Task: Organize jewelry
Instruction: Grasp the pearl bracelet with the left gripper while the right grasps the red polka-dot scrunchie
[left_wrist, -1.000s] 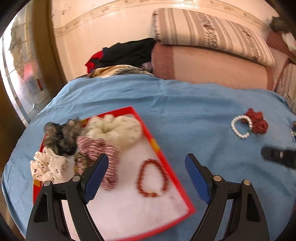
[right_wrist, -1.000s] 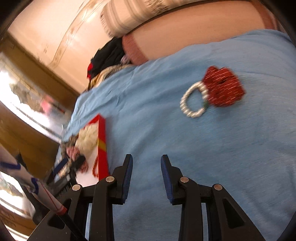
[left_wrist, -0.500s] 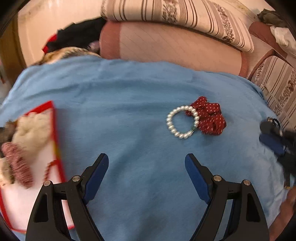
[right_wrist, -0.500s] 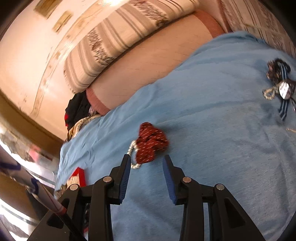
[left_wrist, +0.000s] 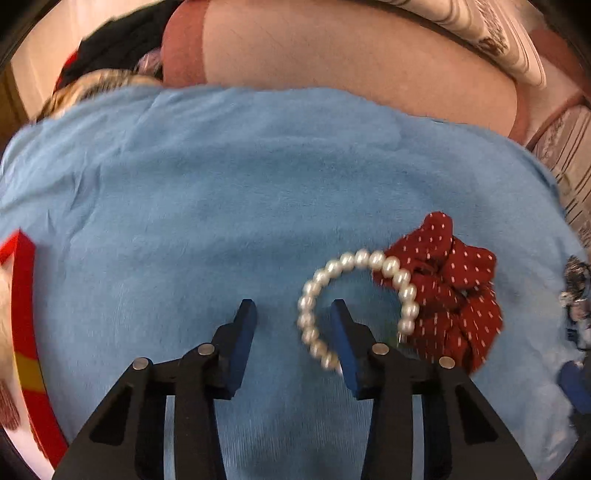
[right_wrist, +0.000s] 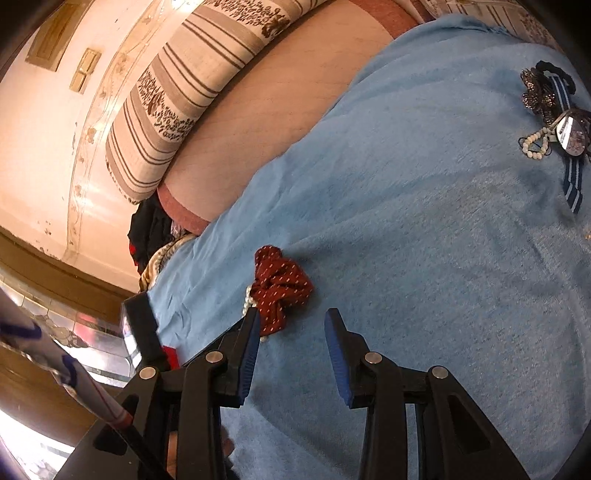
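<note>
Pearl bracelet (left_wrist: 354, 299) lay flat on the blue blanket (left_wrist: 221, 192), toward its right edge; a near-round ring with no clear long axis, its clasp end turned toward the camera and its far right arc resting on a red dotted scrunchie (left_wrist: 450, 295). Scrunchie bunched just to the right, touching the pearls.

Left gripper (left_wrist: 293, 314) stood partly open, gap moderate, grasping nothing. Right finger (left_wrist: 345, 343) sat inside the ring, touching or nearly touching the near left pearls; contact could not be told for certain. Left finger sat outside the ring over bare blanket.

Right gripper (right_wrist: 290, 343) stood partly open, likewise grasping nothing, low over the blanket, with the scrunchie (right_wrist: 280, 291) just beyond its left finger (right_wrist: 247, 354). Only a few pearls (right_wrist: 248, 301) peeked out behind that finger in this view.

Seen only from the left wrist: corner of a red tray (left_wrist: 24, 332) at the blanket's left edge, with pale fabric inside. Seen clearly only from the right wrist: a small pile of hair ties and beads (right_wrist: 554, 118) near the blanket's far right corner, well apart from the bracelet; a striped cushion (right_wrist: 177, 92) over a pink bolster (right_wrist: 280, 110) beyond the far edge; dark clothes (right_wrist: 147, 229) at the far left.
</note>
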